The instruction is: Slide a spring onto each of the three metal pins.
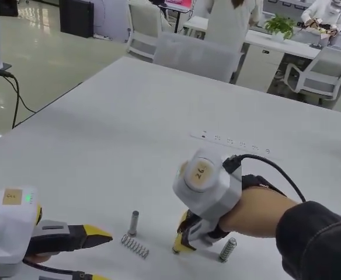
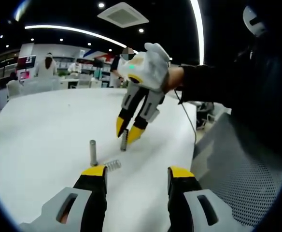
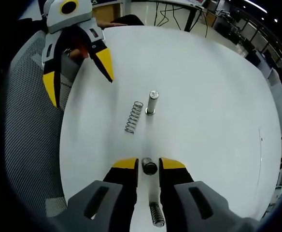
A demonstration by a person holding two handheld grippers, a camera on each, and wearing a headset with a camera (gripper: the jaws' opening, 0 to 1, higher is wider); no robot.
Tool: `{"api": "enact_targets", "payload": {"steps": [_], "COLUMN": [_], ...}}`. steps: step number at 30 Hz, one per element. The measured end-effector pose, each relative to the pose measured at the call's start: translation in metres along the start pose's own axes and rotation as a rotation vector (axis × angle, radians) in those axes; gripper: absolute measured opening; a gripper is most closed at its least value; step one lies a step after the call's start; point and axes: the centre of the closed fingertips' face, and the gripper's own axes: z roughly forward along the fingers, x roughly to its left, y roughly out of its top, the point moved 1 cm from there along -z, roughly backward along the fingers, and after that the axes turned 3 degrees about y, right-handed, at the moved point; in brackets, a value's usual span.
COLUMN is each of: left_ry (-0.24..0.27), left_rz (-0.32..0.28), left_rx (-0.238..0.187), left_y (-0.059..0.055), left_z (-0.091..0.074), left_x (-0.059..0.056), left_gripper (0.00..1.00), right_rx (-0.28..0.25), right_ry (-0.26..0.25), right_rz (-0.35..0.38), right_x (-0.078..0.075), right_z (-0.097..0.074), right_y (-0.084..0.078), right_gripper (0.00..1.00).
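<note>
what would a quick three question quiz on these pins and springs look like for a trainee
1. True or false: the left gripper is shut on a spring.
2. The loose spring nearest the left gripper is: A) lying on the table beside the lone pin; B) slid onto that pin; C) held in jaws.
3. What stands between the right gripper's jaws?
Key: 1 false, its jaws are open and empty. 2 A. 3 a second pin.
</note>
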Motion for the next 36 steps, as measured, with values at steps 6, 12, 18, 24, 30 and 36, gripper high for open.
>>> {"api": "enact_targets", "payload": {"steps": [6, 12, 18, 24, 30, 36], "left_ry": [-0.003, -0.005, -0.008, -0.008, -0.008, -0.006], "left_rz": [0.003, 0.004, 0.005, 0.003, 0.002, 0.003], "left_rx": [0.002, 0.002, 0.005, 0.006, 0.007, 0.009], "left_y": [0.000, 0.000, -0.001, -0.001, -0.002, -0.002], "left_z": [0.000, 0.000, 0.000, -0.001, -0.001, -0.001], "left_x": [-0.001, -0.001, -0.002, -0.002, -0.001, -0.001], "left_gripper": [0.44, 0.44, 0.44, 0.44, 0.44, 0.44], "right_rx": [-0.007, -0.015, -0.062, -0.047, -0.059, -0.036], "right_ry": [-0.010, -0.021, 0.010, 0.031, 0.029, 0.025], "right_rz": [-0.019, -0.042, -0.030, -0.029, -0.004, 0.010], "right_x": [0.002, 0.005, 0.014, 0.022, 0.023, 0.024], "right_z": [-0.005, -0.008, -0.003, 0.014, 0.023, 0.033], "right_y": [0.007, 0.016, 0.033, 0.034, 0.042, 0.040], "right_gripper": [0.15, 0.15, 0.14, 0.13, 0.12, 0.10]}}
